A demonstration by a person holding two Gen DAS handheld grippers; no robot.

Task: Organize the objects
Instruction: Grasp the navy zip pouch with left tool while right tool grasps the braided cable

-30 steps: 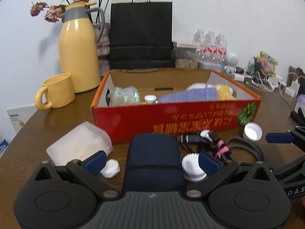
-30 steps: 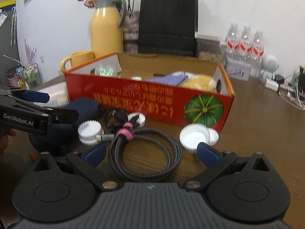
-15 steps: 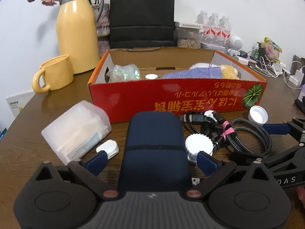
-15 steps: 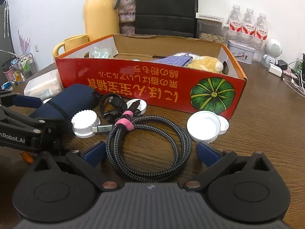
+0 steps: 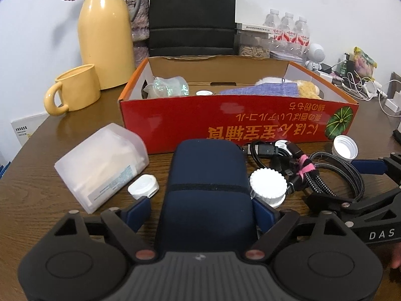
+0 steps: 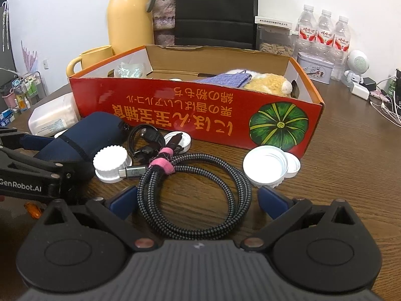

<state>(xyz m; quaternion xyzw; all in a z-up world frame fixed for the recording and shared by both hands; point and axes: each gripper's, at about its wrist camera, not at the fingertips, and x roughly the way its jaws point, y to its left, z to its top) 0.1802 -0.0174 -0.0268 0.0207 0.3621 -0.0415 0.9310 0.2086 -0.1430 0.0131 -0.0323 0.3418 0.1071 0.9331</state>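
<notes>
Several things already sit in the red box (image 5: 235, 123) on the bench (image 6: 351, 165), but the navy pouch (image 5: 208, 190), coiled cable (image 6: 195, 195) and white caps (image 6: 265, 166) are left lying in front of it. Left tool (image 5: 201, 209) straddles the pouch, pads at its sides, looks nearly closed on it. Right tool (image 6: 198, 198) is wide open around the cable, not squeezing anything yet.
</notes>
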